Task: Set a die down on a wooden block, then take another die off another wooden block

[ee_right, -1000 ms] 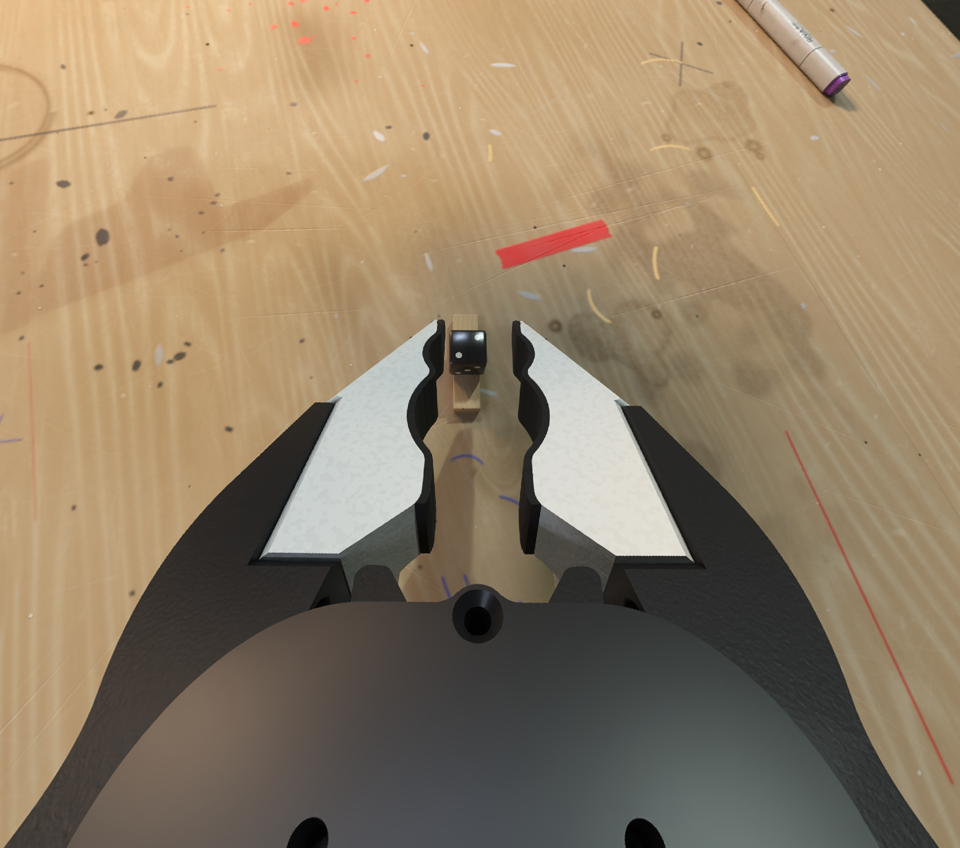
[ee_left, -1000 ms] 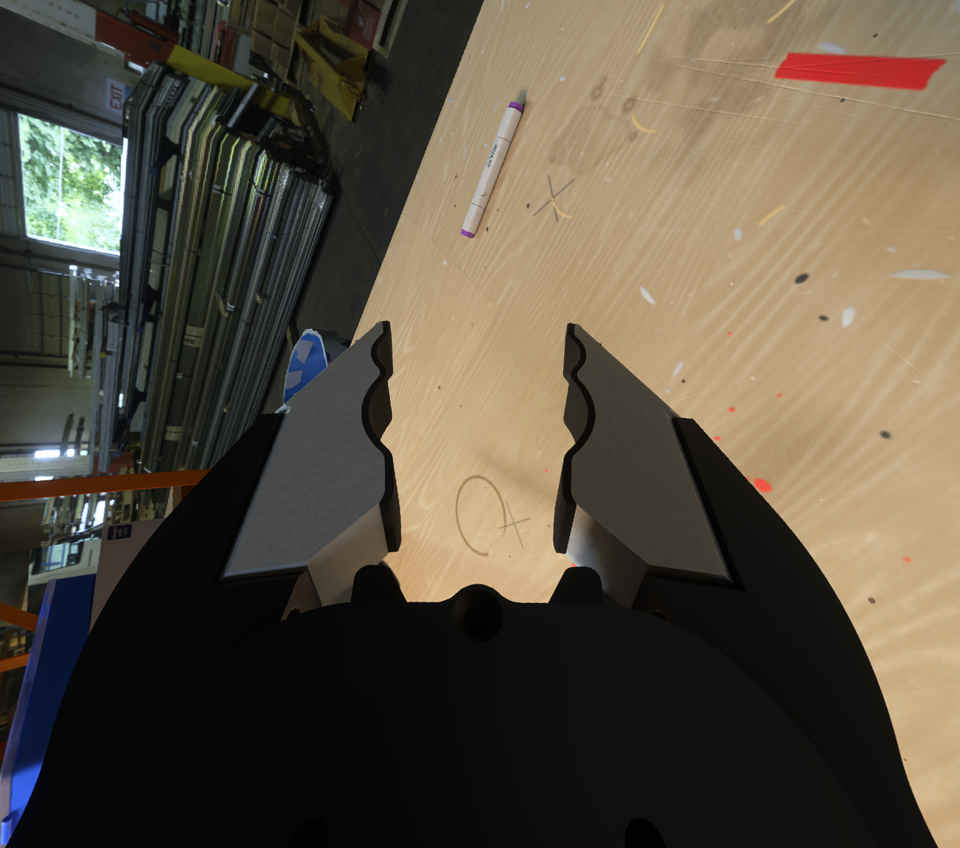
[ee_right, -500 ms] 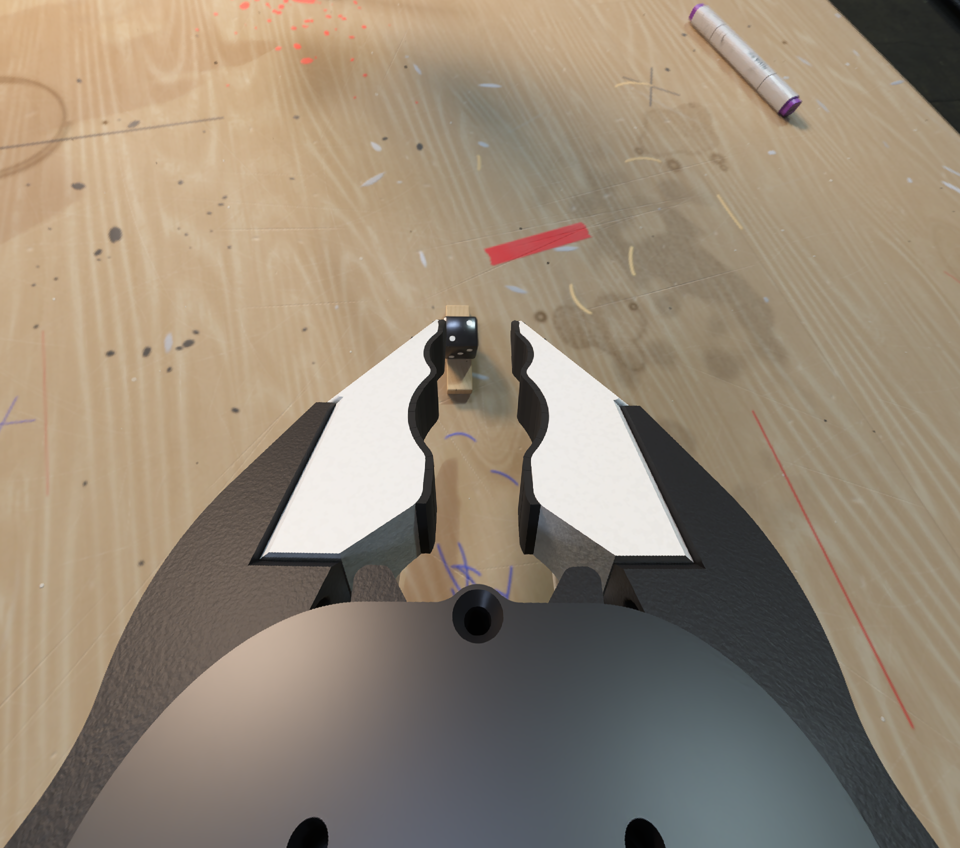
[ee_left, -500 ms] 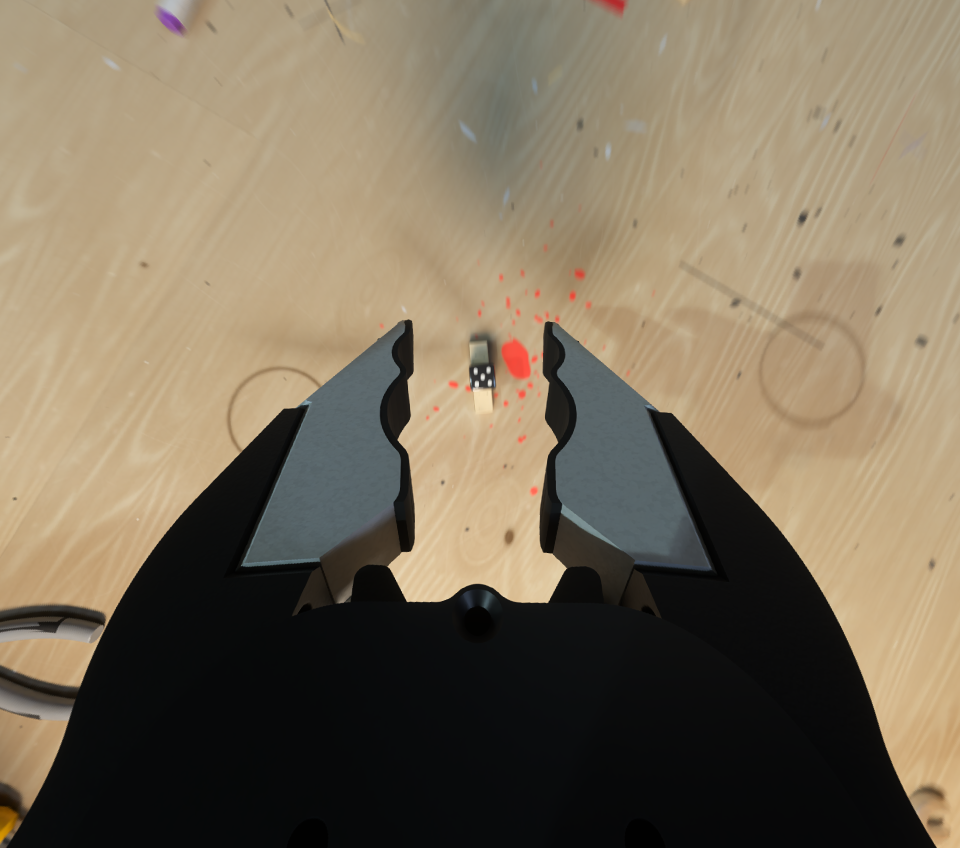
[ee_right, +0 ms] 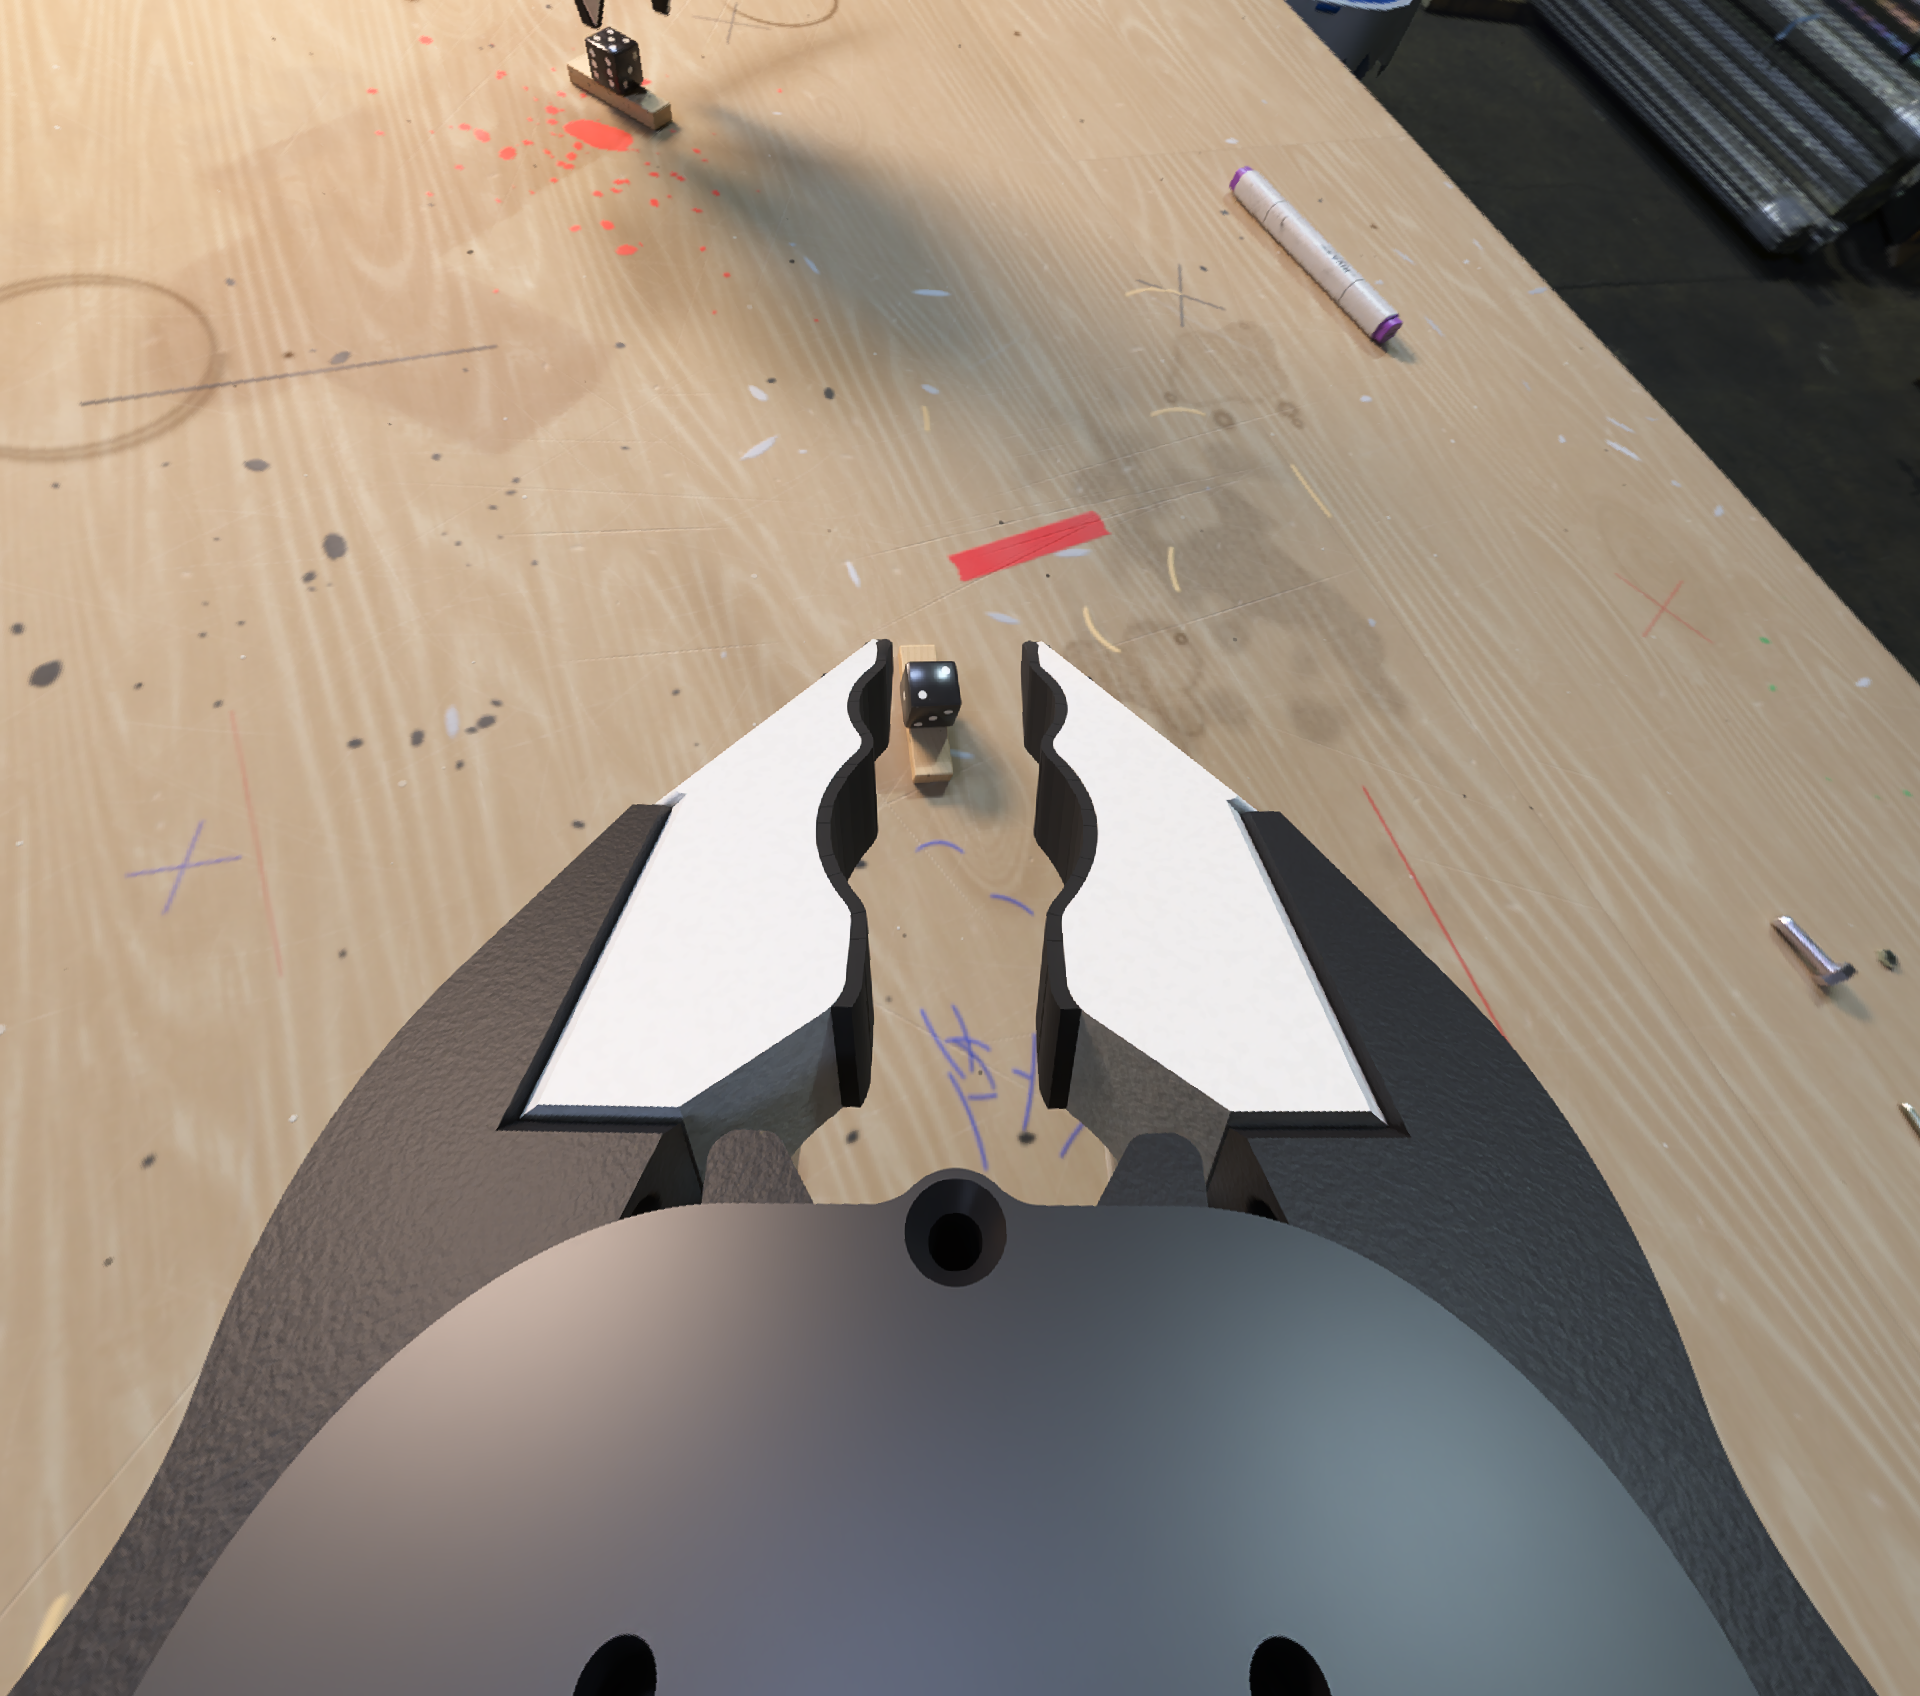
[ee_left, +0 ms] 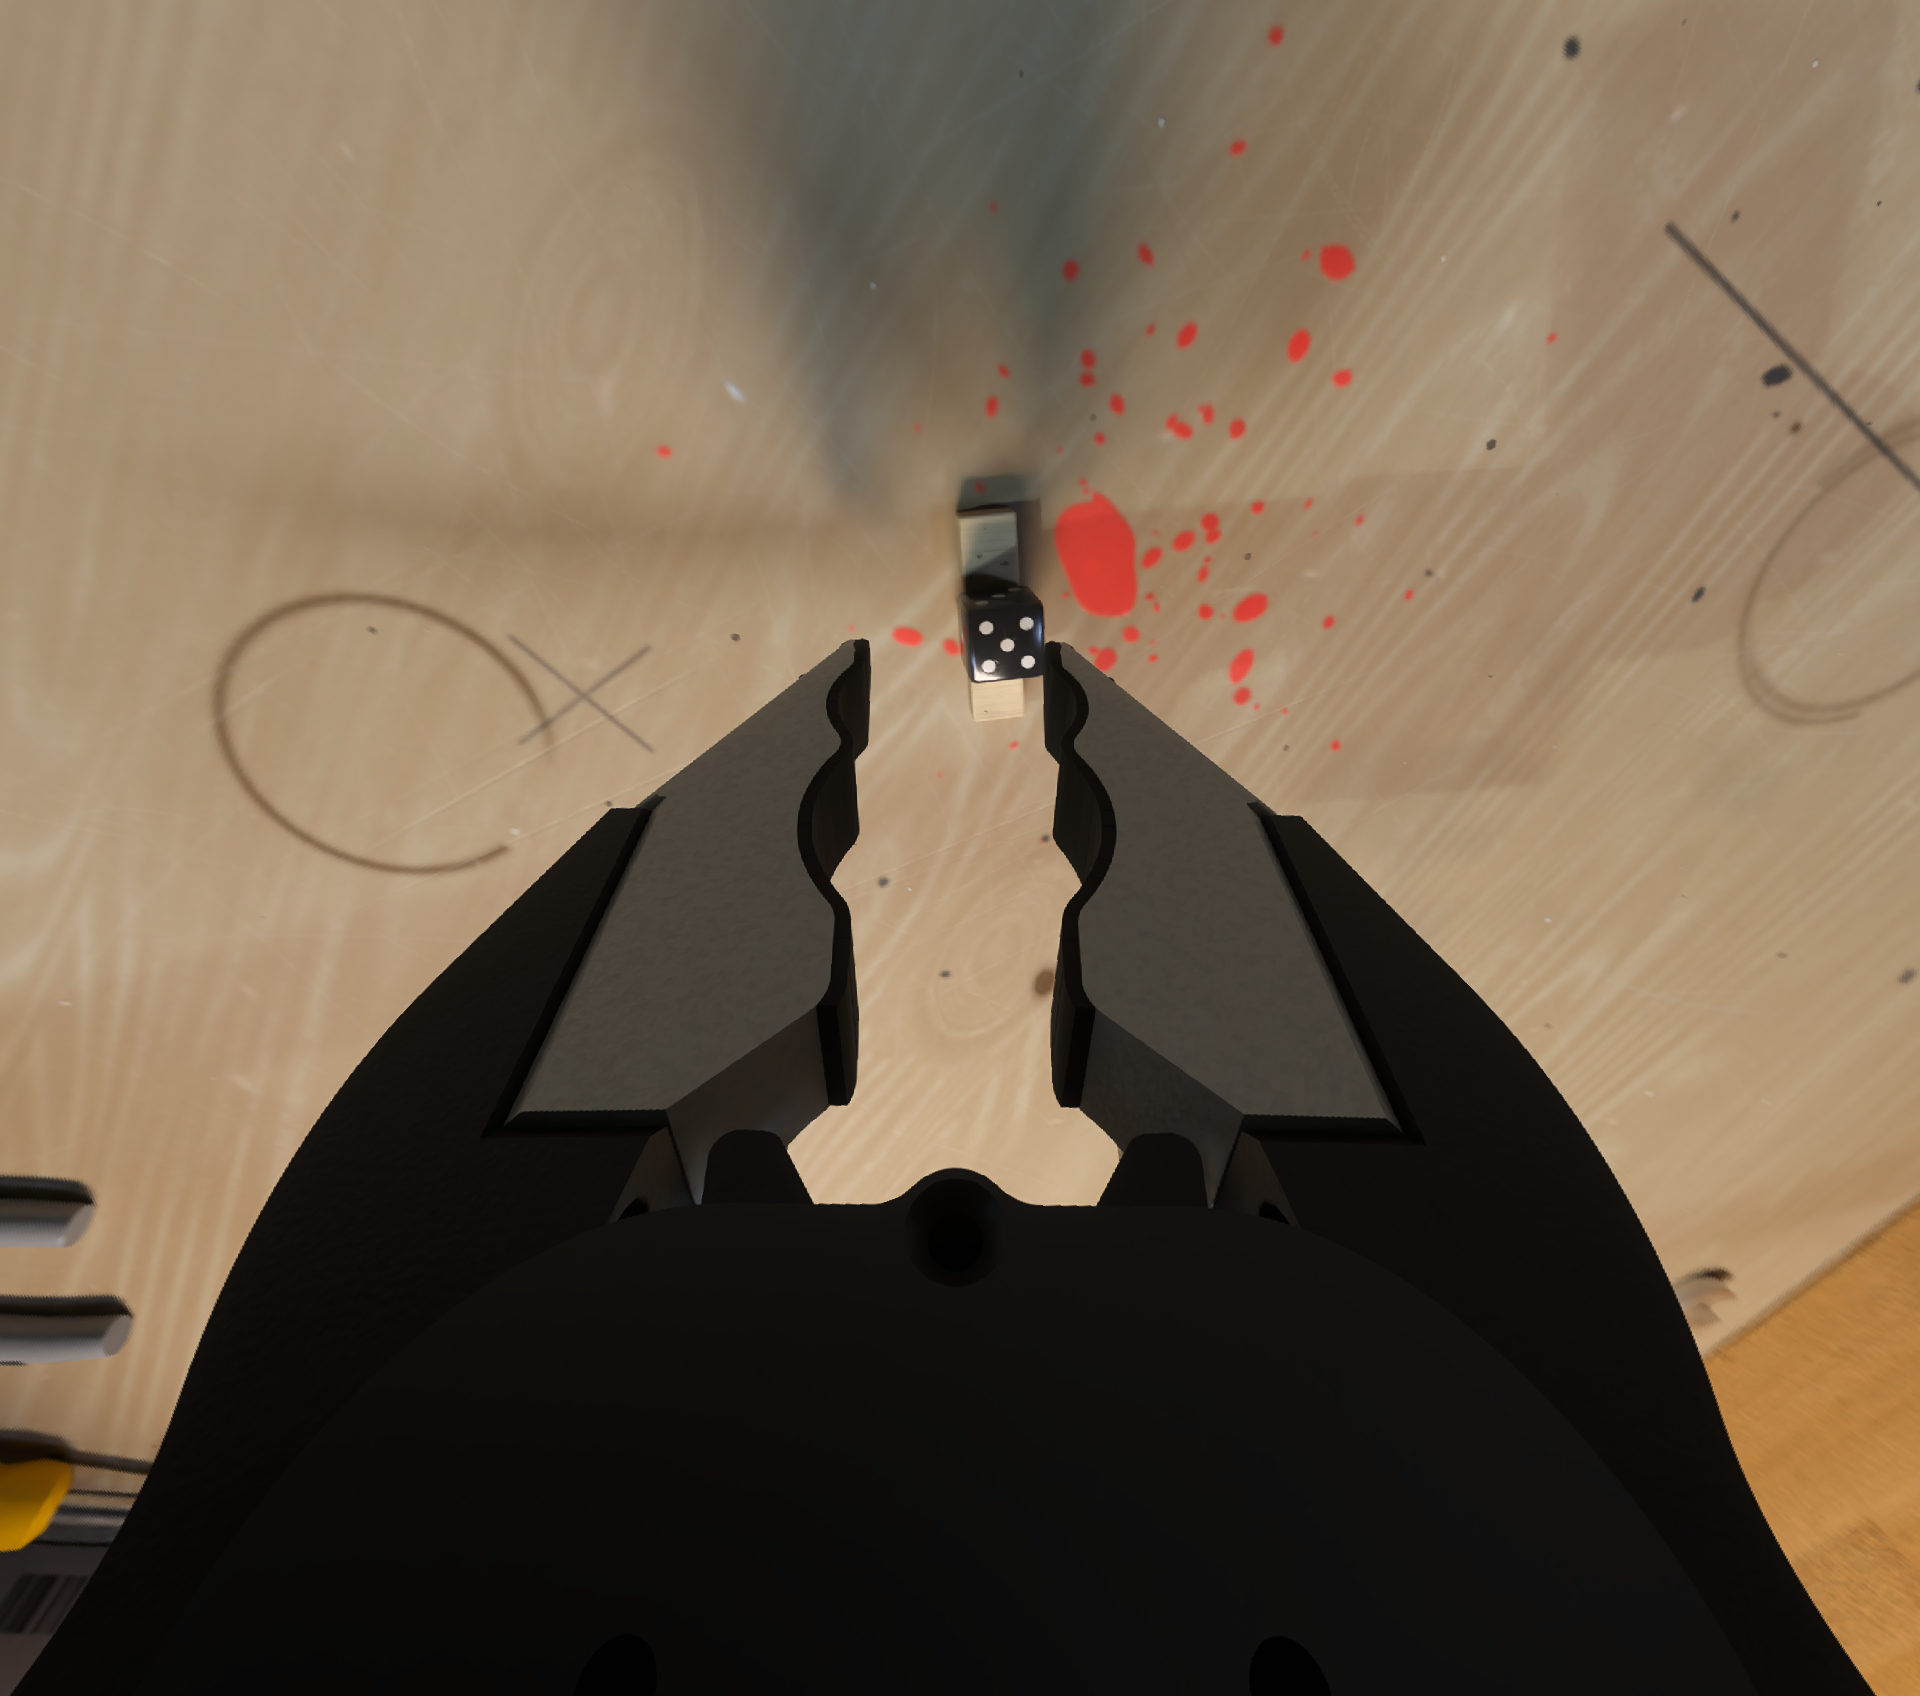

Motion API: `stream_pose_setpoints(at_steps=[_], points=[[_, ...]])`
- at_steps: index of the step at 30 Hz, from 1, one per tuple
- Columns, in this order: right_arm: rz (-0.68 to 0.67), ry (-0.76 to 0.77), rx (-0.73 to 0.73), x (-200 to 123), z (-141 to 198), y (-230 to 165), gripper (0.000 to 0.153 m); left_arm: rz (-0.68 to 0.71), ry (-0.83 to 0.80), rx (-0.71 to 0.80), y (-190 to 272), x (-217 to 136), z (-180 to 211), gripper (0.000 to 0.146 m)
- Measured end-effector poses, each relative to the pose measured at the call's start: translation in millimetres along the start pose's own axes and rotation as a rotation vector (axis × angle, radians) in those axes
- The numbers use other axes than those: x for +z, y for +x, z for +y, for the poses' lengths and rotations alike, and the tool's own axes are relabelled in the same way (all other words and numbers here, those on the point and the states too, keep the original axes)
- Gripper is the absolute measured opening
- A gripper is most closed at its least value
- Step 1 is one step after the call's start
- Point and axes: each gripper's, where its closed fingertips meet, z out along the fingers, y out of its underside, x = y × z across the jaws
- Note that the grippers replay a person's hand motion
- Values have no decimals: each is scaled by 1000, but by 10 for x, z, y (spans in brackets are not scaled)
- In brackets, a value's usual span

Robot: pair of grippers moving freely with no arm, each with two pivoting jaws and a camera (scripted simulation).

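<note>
My left gripper (ee_left: 956,659), fingers apart, empty. Just ahead, slightly right of centreline: small black white-pipped die (ee_left: 1002,636) atop pale rectangular wooden block (ee_left: 992,545), long axis pointing away. Height above die hard to judge. Far right gripper (ee_right: 954,649) apart too.

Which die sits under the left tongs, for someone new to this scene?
Find the red paint splatter on the plywood table. Beside its biggest blot lies a small pale wooden block carrying a black white-pipped die. The other black die sits near red tape.
</note>
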Motion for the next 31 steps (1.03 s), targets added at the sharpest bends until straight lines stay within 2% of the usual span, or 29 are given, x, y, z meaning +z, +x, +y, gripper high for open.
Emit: stream_pose_setpoints(at_steps=[6, 15, 19, 22, 25, 28, 31], points=[[27, 10, -5, -148, -21, -15, 24, 72, -52, -71, 60, 53, 14, 27], [35, -8, -49, -186, -18, -68, 24, 94, -112, -89, 119, 143, 98, 19], [39, -5, -49, -202, -18, -79, 24, 90, -68, -105, 92, 137, 81, 17], [51, -2, -48, -230, -23, -100, 24, 4, 49, -85, -10, 26, 43, 17], [62, 12, -54, -252, -18, -146, 24, -106, 235, -86, -100, -222, -36, 17], [65, 43, -57, -244, -59, -199, 24, -246, 477, -72, -95, -615, -197, 17], [58, 120, -94, -209, -264, -296, 24, -313, 774, 85, 227, -1019, -492, 17]])
